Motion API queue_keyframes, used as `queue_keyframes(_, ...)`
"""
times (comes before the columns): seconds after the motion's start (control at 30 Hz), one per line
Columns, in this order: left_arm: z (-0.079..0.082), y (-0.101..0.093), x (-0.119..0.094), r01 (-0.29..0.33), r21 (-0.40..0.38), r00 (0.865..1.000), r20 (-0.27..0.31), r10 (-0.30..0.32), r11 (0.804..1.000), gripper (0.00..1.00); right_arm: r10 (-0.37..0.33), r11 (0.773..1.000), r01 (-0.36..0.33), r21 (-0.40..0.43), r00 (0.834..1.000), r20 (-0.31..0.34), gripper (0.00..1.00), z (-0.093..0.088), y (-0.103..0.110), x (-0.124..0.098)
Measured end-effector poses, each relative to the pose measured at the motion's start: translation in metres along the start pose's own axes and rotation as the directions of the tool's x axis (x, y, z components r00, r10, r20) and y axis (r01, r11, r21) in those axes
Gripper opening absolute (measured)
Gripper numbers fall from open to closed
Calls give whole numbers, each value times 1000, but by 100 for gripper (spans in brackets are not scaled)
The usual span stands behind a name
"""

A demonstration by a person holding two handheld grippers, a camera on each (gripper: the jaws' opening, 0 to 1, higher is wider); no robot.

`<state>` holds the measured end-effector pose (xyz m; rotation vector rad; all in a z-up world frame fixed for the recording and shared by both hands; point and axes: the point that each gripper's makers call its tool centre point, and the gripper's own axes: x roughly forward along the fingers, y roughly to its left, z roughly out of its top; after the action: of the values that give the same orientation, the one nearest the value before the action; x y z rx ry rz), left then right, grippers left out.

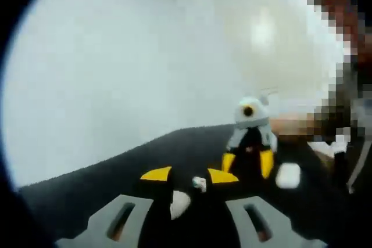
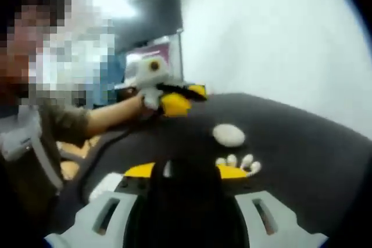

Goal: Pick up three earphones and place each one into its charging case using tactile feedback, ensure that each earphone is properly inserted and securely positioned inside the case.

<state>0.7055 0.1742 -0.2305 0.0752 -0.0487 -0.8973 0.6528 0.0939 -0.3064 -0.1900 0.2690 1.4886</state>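
On the black mat (image 2: 302, 143), a white oval charging case (image 2: 228, 135) lies ahead of my right gripper (image 2: 186, 171), which is open. Several small white earphone pieces (image 2: 235, 161) lie just past its right yellow tip. My left gripper (image 1: 190, 175) is open low over the mat. A small white earphone (image 1: 199, 184) shows between its yellow tips, and I cannot tell whether it touches either. A white rounded piece (image 1: 179, 204) sits closer in, partly hidden by the jaws. The right gripper (image 1: 247, 162) faces me, jaws apart, beside a white case (image 1: 288, 175).
A hand (image 2: 125, 108) holds the left gripper (image 2: 186, 97) at the mat's far side. Another white object (image 2: 106, 184) lies by my right gripper's left jaw. A dark monitor (image 2: 154, 13) stands behind, against a pale wall (image 1: 145, 56). The mat's edge (image 1: 116, 155) runs diagonally.
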Motion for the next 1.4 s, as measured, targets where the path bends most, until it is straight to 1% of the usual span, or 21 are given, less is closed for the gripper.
queue_keyframes(0.03,2,7,-2,-22,-39,1000,18,22,999,19,-3,1000,3,-5,1000,-13,41,-2,0,2)
queue_keyframes(0.1,6,16,-4,-61,-74,997,40,64,995,19,-7,1000,7,-17,1000,-29,41,-6,-1,7)
queue_keyframes(0.23,8,26,-5,-87,-143,993,71,98,986,17,-3,1000,3,-22,999,-45,41,-10,2,13)
queue_keyframes(0.3,6,27,-4,-92,-155,993,60,102,984,17,-38,995,28,-95,994,-105,40,-20,-2,16)
queue_keyframes(0.33,5,28,-4,-101,-153,992,57,111,983,17,-33,994,25,-106,997,-68,38,-14,2,17)
queue_keyframes(0.43,1,35,-3,-143,-158,987,45,151,977,16,-30,996,23,-88,997,-72,37,-15,1,17)
queue_keyframes(0.53,-1,36,-3,-153,-159,986,39,161,975,15,-27,996,21,-88,997,-70,37,-15,0,15)
queue_keyframes(0.83,-9,26,0,-165,-71,986,1,166,984,16,-44,990,32,-138,995,-84,36,-13,2,9)
queue_keyframes(0.9,-9,28,-1,-167,-64,986,-1,167,984,16,-78,984,63,-167,993,-86,36,-11,-5,5)
queue_keyframes(0.93,-10,30,-1,-172,-65,985,-4,173,983,16,-111,978,94,-185,991,-81,36,-8,-11,0)
queue_keyframes(1.0,-12,33,-3,-182,-68,983,-11,182,981,16,-146,975,137,-174,988,-43,36,1,-20,-9)
queue_keyframes(1.07,-12,35,-5,-189,-67,982,-13,188,980,16,-207,970,206,-133,978,8,36,11,-35,-23)
queue_keyframes(1.1,-12,36,-6,-191,-67,982,-12,191,979,16,-250,962,252,-105,968,30,36,15,-46,-32)
queue_keyframes(1.17,-12,37,-7,-192,-67,981,-12,192,979,16,-354,934,356,-33,934,53,36,16,-71,-51)
queue_keyframes(1.2,-13,37,-7,-193,-65,981,-14,192,979,16,-407,913,407,7,912,54,36,14,-85,-62)
queue_keyframes(1.23,-13,37,-7,-193,-62,981,-15,193,979,16,-462,887,461,39,885,54,36,11,-98,-73)
queue_keyframes(1.27,-14,37,-7,-193,-58,981,-18,192,979,16,-534,844,531,74,844,41,36,5,-115,-88)
queue_keyframes(1.3,-15,37,-6,-193,-54,981,-22,192,980,16,-587,806,582,103,810,15,36,-2,-127,-100)
queue_keyframes(1.33,-16,37,-6,-194,-47,981,-26,193,980,16,-620,779,617,111,784,-5,36,-8,-134,-107)
queue_keyframes(1.37,-17,37,-6,-195,-41,981,-30,194,980,16,-668,736,667,116,743,-39,36,-16,-144,-119)
queue_keyframes(1.4,-17,37,-6,-196,-37,980,-33,195,980,16,-700,702,702,118,711,-68,36,-23,-153,-128)
